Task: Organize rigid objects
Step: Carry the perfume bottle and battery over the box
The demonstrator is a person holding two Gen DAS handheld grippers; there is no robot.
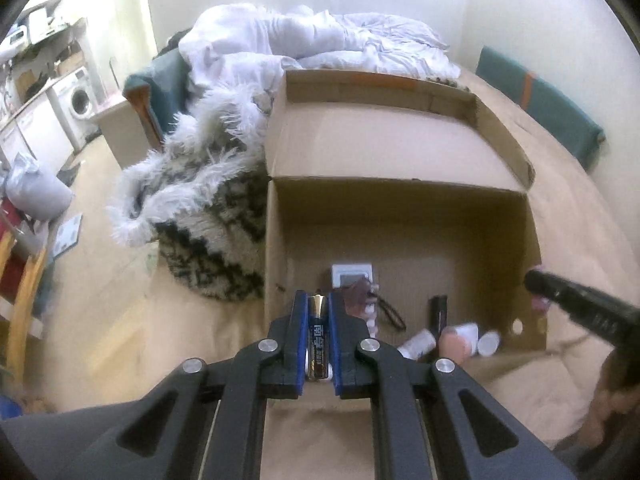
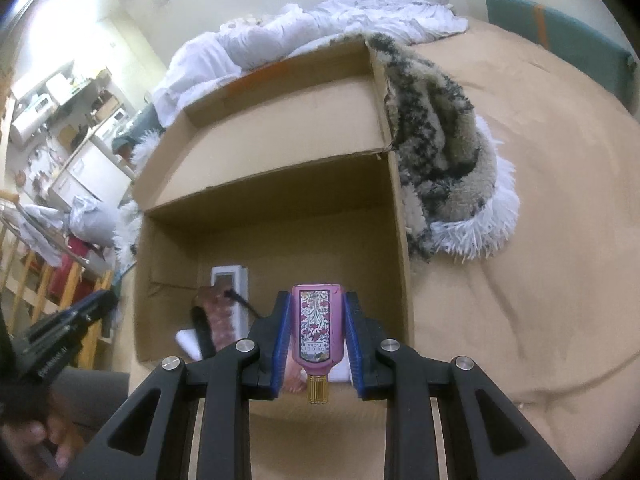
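Left gripper (image 1: 319, 312) clamped on a battery (image 1: 318, 336), right gripper (image 2: 316, 312) on a perfume bottle (image 2: 318, 328) — a careless release could crack it against the cardboard box (image 2: 400, 240) floor — clutter near its front wall

Both the left gripper (image 1: 316, 304) and the right gripper (image 2: 317, 300) are built from black linkage arms, silver rivets and blue-lined fingers (image 2: 282, 332).

The pink perfume bottle (image 2: 318, 326) reads "GUCCI FLORA"; print on the battery (image 1: 317, 336) is illegible
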